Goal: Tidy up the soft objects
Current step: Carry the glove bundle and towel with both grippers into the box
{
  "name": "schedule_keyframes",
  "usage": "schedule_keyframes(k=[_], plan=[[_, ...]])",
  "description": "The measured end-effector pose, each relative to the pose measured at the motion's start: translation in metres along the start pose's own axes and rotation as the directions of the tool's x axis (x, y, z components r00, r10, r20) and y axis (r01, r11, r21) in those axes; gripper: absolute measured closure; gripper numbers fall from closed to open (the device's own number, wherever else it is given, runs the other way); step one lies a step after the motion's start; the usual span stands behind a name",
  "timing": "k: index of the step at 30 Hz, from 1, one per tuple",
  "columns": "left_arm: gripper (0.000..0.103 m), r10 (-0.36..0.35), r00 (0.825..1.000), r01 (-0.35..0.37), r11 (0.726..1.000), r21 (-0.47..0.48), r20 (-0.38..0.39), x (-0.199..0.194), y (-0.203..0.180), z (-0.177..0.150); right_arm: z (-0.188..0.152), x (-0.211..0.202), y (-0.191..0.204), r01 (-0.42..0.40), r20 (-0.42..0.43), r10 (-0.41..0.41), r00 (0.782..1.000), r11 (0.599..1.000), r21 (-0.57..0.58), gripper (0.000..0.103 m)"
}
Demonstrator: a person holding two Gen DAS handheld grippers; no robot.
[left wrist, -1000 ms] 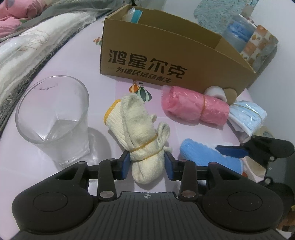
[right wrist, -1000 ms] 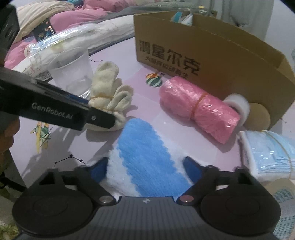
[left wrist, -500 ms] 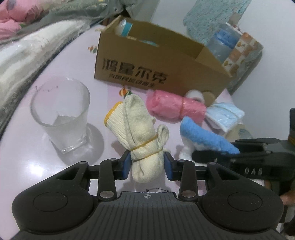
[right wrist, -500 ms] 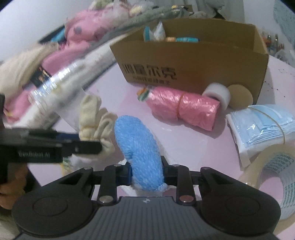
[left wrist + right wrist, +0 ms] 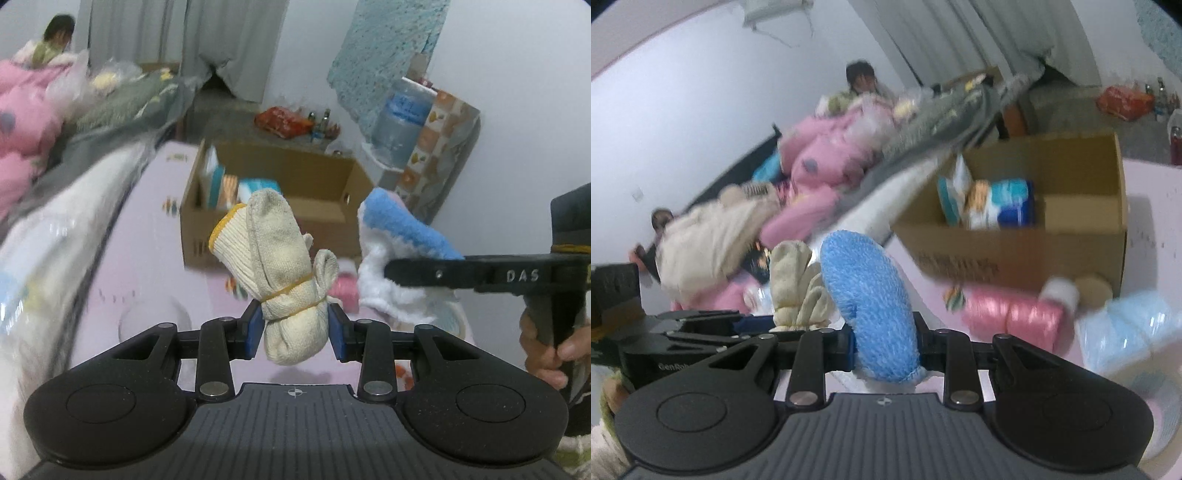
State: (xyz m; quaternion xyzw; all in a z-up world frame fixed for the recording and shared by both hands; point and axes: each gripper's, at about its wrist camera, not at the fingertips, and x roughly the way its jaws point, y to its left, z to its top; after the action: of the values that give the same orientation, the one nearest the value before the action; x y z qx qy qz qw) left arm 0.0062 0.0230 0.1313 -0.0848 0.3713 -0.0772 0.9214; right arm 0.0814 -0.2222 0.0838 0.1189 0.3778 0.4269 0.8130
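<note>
Gripping cream glove bundle (image 5: 291,280), left gripper (image 5: 295,328) angled down; right gripper (image 5: 884,345) clamps blue cloth (image 5: 871,306), apparently airborne.

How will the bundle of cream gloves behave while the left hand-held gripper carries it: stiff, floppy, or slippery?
The bundle of cream gloves is probably soft yet fairly firm: a rubber band cinches it, and it stands up from the left hand-held gripper without drooping. It looks light. The knit surface likely resists slipping, though the pads dent it.
</note>
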Motion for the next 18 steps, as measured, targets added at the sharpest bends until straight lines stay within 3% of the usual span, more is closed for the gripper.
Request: schedule_keyframes(k=[7,13,18], plan=[[0.067,-0.002,1.000,0.002,1.000,-0.003,-0.015,0.045,-0.008,0.059,0.057,-0.002,-0.024,-0.011,0.058,0.006,0.998,0.997,0.083,0.050],[0.067,-0.021,0.998,0.020,1.000,-0.021,-0.061,0.112,-0.015,0.095,0.098,0.024,-0.062,0.061,0.035,-0.067,0.997,0.987,0.149,0.050],[0.067,0.006,0.995,-0.006,1.000,-0.002,-0.099,0.166,-0.021,0.118,0.127,0.055,-0.105,0.119,-0.006,-0.121,0.993,0.968,0.222,0.050]])
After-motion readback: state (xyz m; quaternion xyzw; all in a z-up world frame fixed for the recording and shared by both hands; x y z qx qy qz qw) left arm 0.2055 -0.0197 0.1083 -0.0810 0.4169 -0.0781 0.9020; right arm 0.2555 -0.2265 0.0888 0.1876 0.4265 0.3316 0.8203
